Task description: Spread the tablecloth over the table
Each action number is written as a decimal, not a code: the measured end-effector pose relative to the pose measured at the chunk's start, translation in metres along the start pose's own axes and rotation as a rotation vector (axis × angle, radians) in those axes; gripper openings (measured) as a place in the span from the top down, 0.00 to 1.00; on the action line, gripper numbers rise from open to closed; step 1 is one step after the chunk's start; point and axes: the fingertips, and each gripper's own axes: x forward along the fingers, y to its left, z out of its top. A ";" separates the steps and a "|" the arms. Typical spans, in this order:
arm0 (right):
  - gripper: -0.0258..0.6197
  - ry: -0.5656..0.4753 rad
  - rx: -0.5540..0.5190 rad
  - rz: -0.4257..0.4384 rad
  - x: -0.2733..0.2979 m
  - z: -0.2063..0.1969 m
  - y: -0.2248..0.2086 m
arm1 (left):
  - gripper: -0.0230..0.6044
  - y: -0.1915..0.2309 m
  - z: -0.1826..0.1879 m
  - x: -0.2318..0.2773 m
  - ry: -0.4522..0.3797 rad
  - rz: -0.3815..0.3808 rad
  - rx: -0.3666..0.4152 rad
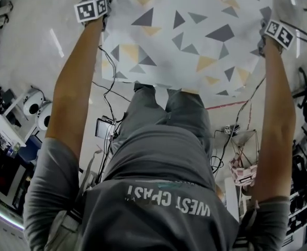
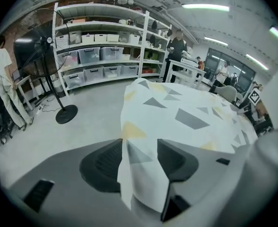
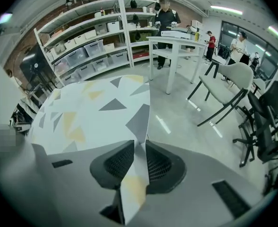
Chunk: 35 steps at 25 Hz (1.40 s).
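the tablecloth (image 1: pixel 190 35) lies spread flat over the table, its near edge hanging by the person's legs. the left tongs (image 2: pixel 139 143) stand wide apart around one corner. the right tongs (image 3: pixel 139 145) stand slightly apart, the other corner loose between them.

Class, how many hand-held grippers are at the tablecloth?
2: the left hand-held gripper at the left edge of the tablecloth, the right hand-held gripper at its right edge.
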 end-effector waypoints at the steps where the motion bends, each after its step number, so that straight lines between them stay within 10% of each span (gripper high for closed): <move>1: 0.83 0.000 -0.024 -0.012 -0.003 0.001 -0.001 | 0.61 0.001 0.000 -0.003 -0.006 0.004 0.006; 15: 0.75 -0.198 -0.200 -0.114 -0.104 0.031 0.041 | 0.56 -0.039 0.073 -0.099 -0.263 -0.052 0.111; 23: 0.92 -0.506 -0.261 0.072 -0.255 0.072 0.170 | 0.59 -0.088 0.145 -0.226 -0.523 -0.212 0.147; 35: 0.94 -0.791 -0.365 0.391 -0.492 0.017 0.361 | 0.95 -0.164 0.172 -0.459 -0.825 -0.410 0.327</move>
